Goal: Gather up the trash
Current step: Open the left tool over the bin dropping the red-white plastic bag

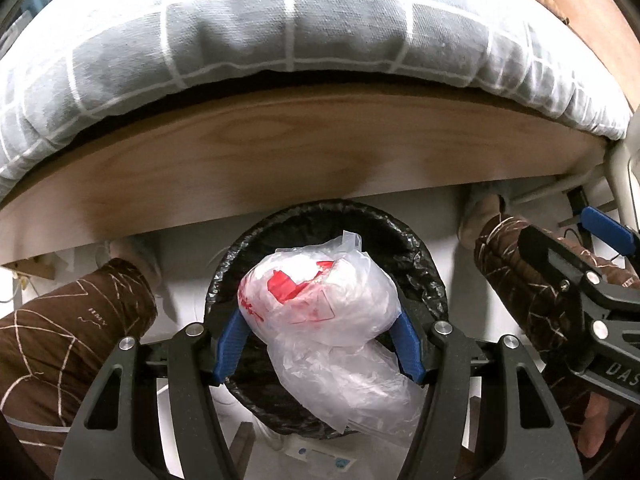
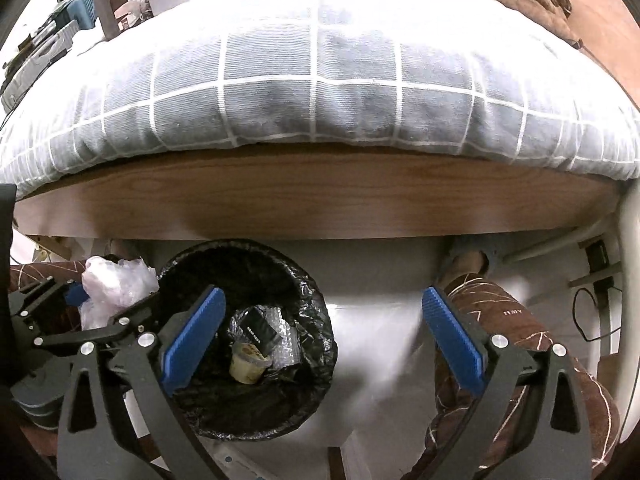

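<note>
Here you're over pale floor (image 2: 380, 280) beside a wooden bed frame (image 1: 300, 152) topped with grid-patterned bedding (image 2: 320, 92). Your left gripper (image 1: 320, 340) is clamped on a crumpled plastic bag (image 1: 320, 304) (red print inside) above the black-lined bin (image 2: 256, 340). Your right gripper (image 2: 320, 340) gapes wide, empty, just right of the bin.

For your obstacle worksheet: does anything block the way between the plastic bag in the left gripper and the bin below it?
Nothing visible does. The left gripper holds the plastic bag directly over the open trash bin; the right gripper stands open off to the side.
</note>
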The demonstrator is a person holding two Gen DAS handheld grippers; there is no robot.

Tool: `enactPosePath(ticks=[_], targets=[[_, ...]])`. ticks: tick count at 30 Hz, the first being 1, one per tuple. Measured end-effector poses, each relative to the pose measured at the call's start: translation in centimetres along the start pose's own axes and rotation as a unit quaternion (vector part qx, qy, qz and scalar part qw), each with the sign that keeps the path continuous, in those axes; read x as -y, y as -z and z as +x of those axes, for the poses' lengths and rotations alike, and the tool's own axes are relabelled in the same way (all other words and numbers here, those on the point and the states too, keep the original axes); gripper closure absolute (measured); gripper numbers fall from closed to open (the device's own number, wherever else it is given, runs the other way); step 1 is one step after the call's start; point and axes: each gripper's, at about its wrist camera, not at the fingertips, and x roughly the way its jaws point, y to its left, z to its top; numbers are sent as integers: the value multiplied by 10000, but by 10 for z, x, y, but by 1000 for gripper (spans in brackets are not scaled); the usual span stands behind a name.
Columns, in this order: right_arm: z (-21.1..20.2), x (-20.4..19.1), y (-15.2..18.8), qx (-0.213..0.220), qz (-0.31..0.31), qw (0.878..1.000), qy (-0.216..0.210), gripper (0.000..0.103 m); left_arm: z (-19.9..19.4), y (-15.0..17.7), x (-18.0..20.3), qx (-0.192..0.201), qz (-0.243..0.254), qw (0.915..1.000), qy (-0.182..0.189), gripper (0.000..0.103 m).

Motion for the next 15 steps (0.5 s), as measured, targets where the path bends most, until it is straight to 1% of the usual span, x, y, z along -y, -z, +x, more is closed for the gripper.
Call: enactPosePath(ticks=[2,4,5,6,7,9,15], targets=[[0,1,0,-8,20,10000,7,8,0,1,0,12,-1,10000,-45,40],[1,0,-1,-23,9,10000,8,8,2,1,-1,2,1,9999,-101,36],[2,1,-1,-28,-2,10000,11,8,2,1,-2,0,-5,9999,-131,31],[4,1,-1,-28,-18,10000,17,8,2,1,-3,12,-13,9999,-145,28],[4,0,-1,-21,-36,10000,35,8,0,1,-4,44,-18,9999,-163,28],[4,-2,-2,-22,-52,10000,52,8,-2,-1,-6,109,-26,9997,-213,21],[1,-14,-6,55,-113,9999,100,8,-10,-3,-19,268,-186,9990,-317,12]])
